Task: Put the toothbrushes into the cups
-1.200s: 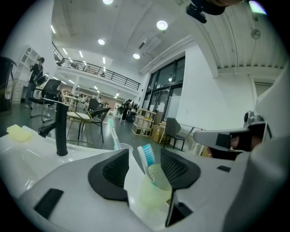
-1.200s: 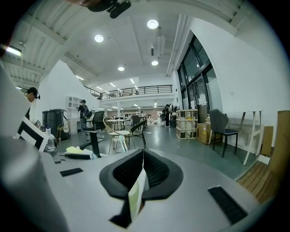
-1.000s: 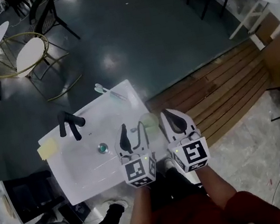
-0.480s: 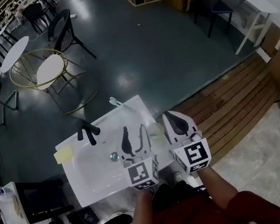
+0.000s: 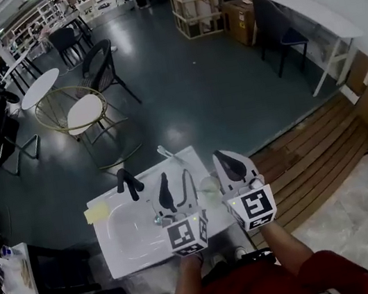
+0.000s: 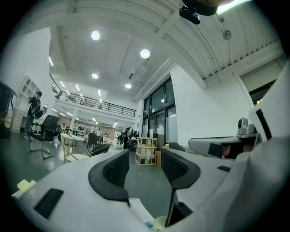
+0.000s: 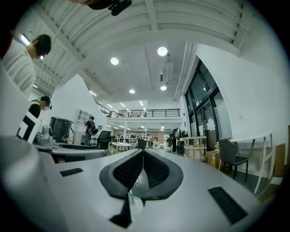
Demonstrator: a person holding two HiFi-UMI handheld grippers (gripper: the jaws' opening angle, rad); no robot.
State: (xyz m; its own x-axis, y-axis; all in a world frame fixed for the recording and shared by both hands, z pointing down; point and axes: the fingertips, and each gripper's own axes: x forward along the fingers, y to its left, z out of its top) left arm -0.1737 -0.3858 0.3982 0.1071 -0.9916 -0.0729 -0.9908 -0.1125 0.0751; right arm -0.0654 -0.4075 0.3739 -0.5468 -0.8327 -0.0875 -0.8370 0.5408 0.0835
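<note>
A white sink top (image 5: 128,248) carries a pale cup (image 5: 208,186) near its right edge, and a white toothbrush (image 5: 166,155) lies at its back right corner. My left gripper (image 5: 176,179) hovers above the sink just left of the cup, open and holding nothing. In the left gripper view the left gripper (image 6: 144,167) points out at the room, with the cup's rim (image 6: 158,223) and a white strip (image 6: 138,209) low between the jaws. My right gripper (image 5: 223,159) stays shut right of the cup. Below the right gripper (image 7: 143,159), the cup (image 7: 136,202) shows with a thin stick in it.
A black faucet (image 5: 128,182) and a yellow sponge (image 5: 97,212) sit on the sink's back left. The drain (image 5: 157,221) lies mid-basin. Wooden decking (image 5: 313,162) runs to the right. Chairs and round tables (image 5: 83,115) stand on the dark floor beyond.
The head view has tilted up, so more of the room shows and the sink sits lower in the picture. Both grippers keep their places beside the cup.
</note>
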